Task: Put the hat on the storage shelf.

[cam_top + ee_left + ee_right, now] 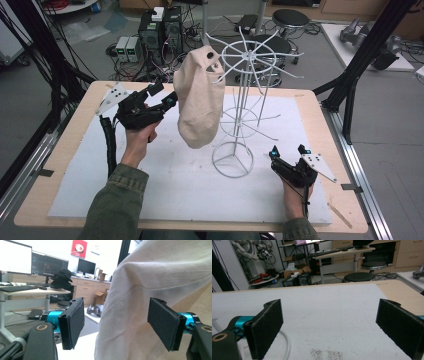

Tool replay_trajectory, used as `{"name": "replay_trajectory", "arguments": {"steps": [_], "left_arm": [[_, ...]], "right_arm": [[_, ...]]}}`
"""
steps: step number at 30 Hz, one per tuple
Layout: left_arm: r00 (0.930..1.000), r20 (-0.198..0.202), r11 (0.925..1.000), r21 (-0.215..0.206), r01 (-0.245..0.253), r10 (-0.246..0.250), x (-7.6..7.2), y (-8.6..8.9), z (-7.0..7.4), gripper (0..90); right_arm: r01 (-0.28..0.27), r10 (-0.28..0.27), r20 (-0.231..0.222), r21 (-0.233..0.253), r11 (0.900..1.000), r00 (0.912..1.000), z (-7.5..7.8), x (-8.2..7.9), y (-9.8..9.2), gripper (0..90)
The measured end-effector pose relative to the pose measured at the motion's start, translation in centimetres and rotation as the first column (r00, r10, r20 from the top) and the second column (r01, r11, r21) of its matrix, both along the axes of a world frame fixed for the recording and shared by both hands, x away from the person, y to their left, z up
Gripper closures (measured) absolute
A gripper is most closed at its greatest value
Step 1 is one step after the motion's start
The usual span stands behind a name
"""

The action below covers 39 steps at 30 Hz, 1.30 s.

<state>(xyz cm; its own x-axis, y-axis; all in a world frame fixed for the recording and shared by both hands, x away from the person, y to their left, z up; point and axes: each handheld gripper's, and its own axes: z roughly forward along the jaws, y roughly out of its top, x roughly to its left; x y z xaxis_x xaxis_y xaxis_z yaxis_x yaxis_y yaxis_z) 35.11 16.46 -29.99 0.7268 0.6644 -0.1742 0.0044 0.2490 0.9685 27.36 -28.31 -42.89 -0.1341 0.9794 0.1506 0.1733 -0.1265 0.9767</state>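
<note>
- High view: A white wire rack (240,107) stands in the middle of the frame on a white mat (170,175) that covers the wooden tabletop (327,125). A cream cloth hat (199,97) hangs from one of the rack's top arms, a little left of the middle. The left gripper (167,102) is in the left half of the frame, held up right beside the hat's left edge. The right gripper (289,152) is in the lower right, low over the mat, just right of the rack's round base, with its jaws apart.
- Left gripper view: The hat (155,290) fills the middle and right of the frame. The left gripper (120,325) is wide open, with hat cloth hanging between its two black jaws. I cannot tell if the pads touch the cloth.
- Right gripper view: The right gripper (332,327) is wide open and holds nothing. The mat (332,310) lies between its jaws. A curved bit of the rack's white base (285,342) shows at the lower left.
</note>
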Motion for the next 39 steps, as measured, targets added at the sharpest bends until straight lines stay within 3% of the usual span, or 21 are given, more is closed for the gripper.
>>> {"name": "replay_trajectory", "arguments": {"steps": [5,11,19,22,25,33,39], "left_arm": [[0.9994,0.013,0.9995,0.008,-0.031,0.031,-0.4,0.6,0.0,28.6],[0.9926,0.043,0.9925,0.04,-0.115,0.113,-1.2,1.3,-0.1,27.0],[0.979,0.064,0.9772,0.076,-0.198,0.194,-2.3,2.4,-0.4,23.1],[0.9704,0.075,0.9663,0.102,-0.236,0.23,-2.7,2.8,-0.6,22.1],[0.966,0.072,0.9613,0.105,-0.255,0.248,-3.1,3.3,-0.9,22.0],[0.9618,0.065,0.957,0.102,-0.271,0.266,-4.0,4.7,-1.5,22.0],[0.965,0.059,0.9616,0.087,-0.26,0.256,-4.8,5.8,-2.2,22.0]], "right_arm": [[0.002,-0.002,-0.003,-0.004,1.0,1.0,0.0,0.0,0.0,6.2],[0.0,0.0,0.002,-0.012,1.0,1.0,0.0,0.0,-0.1,6.1],[0.0,0.0,-0.005,-0.006,1.0,1.0,0.0,0.0,0.0,6.2],[-0.001,0.001,-0.007,-0.004,1.0,1.0,0.0,0.0,0.0,6.1],[-0.002,0.002,-0.008,-0.004,1.0,1.0,0.0,0.0,0.1,6.1],[-0.004,0.004,-0.007,-0.008,1.0,1.0,0.0,0.0,0.1,6.1],[-0.004,0.004,-0.008,-0.009,1.0,1.0,0.0,0.0,0.1,6.1]]}}
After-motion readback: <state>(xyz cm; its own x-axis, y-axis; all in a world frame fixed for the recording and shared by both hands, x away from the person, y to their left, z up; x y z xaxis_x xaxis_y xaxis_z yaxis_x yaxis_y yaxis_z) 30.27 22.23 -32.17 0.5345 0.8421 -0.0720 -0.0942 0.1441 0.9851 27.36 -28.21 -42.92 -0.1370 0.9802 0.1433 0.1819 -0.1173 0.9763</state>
